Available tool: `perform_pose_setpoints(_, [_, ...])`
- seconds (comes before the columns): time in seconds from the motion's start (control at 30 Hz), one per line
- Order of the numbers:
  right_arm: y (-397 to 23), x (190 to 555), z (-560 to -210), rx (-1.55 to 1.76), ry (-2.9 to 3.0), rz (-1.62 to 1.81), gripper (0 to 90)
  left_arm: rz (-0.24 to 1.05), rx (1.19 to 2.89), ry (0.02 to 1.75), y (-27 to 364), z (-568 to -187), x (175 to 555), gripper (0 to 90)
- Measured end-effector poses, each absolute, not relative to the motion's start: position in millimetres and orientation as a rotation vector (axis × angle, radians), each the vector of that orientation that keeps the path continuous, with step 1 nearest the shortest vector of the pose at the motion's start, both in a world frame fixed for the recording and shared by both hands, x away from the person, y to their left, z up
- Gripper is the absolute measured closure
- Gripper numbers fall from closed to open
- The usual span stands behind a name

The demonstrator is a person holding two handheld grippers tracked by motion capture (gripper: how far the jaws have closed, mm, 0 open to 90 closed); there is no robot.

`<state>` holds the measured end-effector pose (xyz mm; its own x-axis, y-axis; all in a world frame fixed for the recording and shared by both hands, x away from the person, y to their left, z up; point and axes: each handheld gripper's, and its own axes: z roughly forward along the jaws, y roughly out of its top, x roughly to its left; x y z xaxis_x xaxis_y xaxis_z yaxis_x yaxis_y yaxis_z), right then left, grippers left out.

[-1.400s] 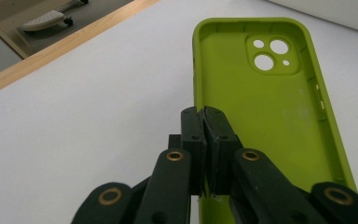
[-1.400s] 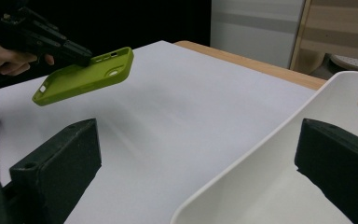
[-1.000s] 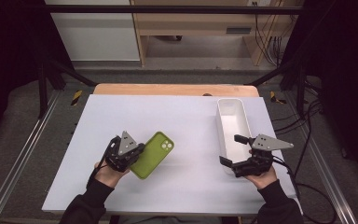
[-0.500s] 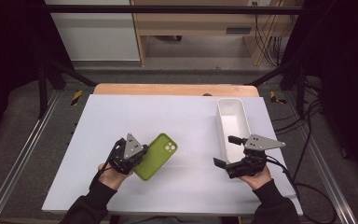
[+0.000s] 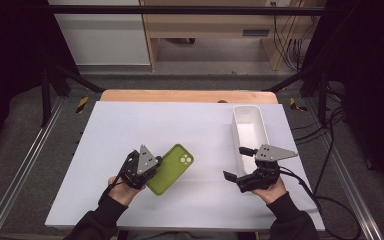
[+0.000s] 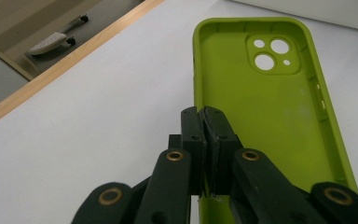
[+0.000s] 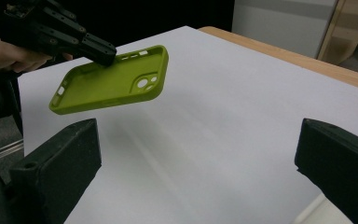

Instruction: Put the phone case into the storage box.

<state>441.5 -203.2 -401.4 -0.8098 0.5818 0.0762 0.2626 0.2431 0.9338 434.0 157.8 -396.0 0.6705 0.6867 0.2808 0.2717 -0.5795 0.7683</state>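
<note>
Right now my left gripper [image 5: 152, 165] is clamped on the long side wall of the green phone case [image 5: 172, 168]. In the left gripper view the two black jaws meet flat on the case rim [image 6: 196, 100], pads pressed together with just the thin wall between them. Case open side faces up: inner cavity visible, camera cutout [image 6: 272, 52] at the end far from my hand.

From the right gripper view the case [image 7: 109, 80] is off the table, tilted, with the camera-cutout end higher and a soft shadow under it on the white tabletop [image 7: 205, 130]. It touches nothing but the left gripper [image 7: 103, 52], which has it by the far long edge.

My right gripper [image 5: 237, 164] is empty, jaws spread wide. In its own view the two pads stand at the opposite lower corners with bare table between them. It points toward the case from the right, well apart from it.

Relative to the case: white bin [image 5: 250, 131] sits to the right and farther from me, just beyond the right gripper, long side running away from me. Nothing visible inside it from the high view. Wooden table edge [image 5: 190, 95] runs along the far side, well apart from the case.

Both my hands are low at the near edge of the table, case between them but closer to the left hand [image 5: 122, 185].
</note>
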Motion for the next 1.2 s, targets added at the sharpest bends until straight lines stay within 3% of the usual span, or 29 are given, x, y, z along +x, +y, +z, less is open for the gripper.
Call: perform_pose_setpoints(1.2, [-182, 444, -400, 0.776, 2.296, 1.566, 0.7, 0.820, 2.223, 0.608, 133, -399, 418, 87.1])
